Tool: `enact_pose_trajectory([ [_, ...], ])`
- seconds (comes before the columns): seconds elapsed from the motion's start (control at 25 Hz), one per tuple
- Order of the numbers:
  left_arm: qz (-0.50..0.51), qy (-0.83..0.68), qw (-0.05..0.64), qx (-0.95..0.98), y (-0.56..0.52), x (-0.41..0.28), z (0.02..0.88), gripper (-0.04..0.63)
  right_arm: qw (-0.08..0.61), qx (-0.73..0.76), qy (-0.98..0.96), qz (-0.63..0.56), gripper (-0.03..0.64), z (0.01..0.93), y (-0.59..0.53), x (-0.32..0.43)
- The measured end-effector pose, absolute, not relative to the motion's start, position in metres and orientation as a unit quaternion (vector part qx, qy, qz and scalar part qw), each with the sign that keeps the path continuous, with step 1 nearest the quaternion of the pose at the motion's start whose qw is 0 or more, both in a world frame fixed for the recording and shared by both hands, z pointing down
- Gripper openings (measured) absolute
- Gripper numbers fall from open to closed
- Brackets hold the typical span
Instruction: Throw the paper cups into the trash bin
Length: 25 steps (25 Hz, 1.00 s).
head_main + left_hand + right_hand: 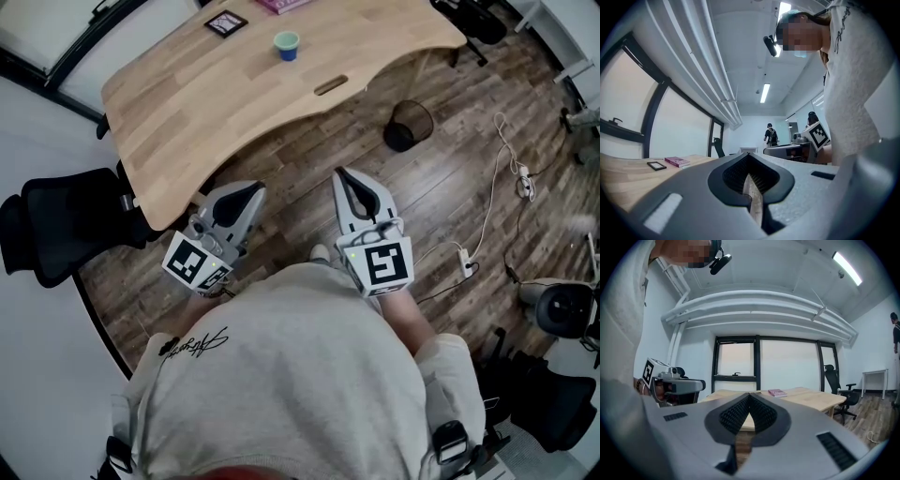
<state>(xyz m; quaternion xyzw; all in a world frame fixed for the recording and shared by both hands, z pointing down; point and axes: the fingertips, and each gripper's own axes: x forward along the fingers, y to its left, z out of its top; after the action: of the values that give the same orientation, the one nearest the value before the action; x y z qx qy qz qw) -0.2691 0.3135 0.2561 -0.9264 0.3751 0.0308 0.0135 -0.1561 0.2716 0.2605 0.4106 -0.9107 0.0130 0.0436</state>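
Paper cup (287,44): one in view. It stands upright on the far part of the counter, well apart from both grippers, with nothing touching it.
Trash bin (409,125): black mesh, on the floor just past the counter's curved edge, ahead and to the right of the right gripper. Its contents cannot be made out.
Left gripper (249,191): fingers together with nothing between them. It is held level, near the counter's near edge.
Right gripper (342,176): fingers together and empty. It is held level over the floor, beside the left gripper.
Step in hand: judged to be the approach; the cup is not yet picked up.
Next move: bring one gripper over the counter to the cup and part the fingers enough to pass round its wall. Close lightly, since thin paper is likely to crush, then carry the cup over the bin.
Counter (187,122): light wood with a slot near the front edge. The far end carries a black-framed card (226,22) and a pink book (281,5).
Room: plank floor (309,150), a black chair (56,225) at left, a power strip (465,263) with cables at right, and large windows (787,364).
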Motion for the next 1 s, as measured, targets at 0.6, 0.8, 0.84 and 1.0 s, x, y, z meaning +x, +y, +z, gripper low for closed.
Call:
enact_pose_trajectory([
  [0.6, 0.036, 0.415, 0.012, -0.909, 0.301, -0.268, 0.262, 0.003, 0.031, 0.384, -0.923, 0.013, 0.009, 0.271, 0.248, -0.157],
  [0.8, 0.052, 0.427, 0.016, -0.903, 0.297, -0.272, 0.255, 0.003, 0.042, 0.369, -0.928, 0.017, 0.009, 0.273, 0.253, -0.158],
  [0.84, 0.053, 0.426, 0.018, -0.903, 0.297, -0.270, 0.254, 0.003, 0.044, 0.369, -0.928, 0.018, 0.009, 0.275, 0.253, -0.156],
  [1.0, 0.046, 0.426, 0.017, -0.903, 0.298, -0.267, 0.257, 0.003, 0.029, 0.386, -0.922, 0.015, 0.009, 0.269, 0.246, -0.145],
])
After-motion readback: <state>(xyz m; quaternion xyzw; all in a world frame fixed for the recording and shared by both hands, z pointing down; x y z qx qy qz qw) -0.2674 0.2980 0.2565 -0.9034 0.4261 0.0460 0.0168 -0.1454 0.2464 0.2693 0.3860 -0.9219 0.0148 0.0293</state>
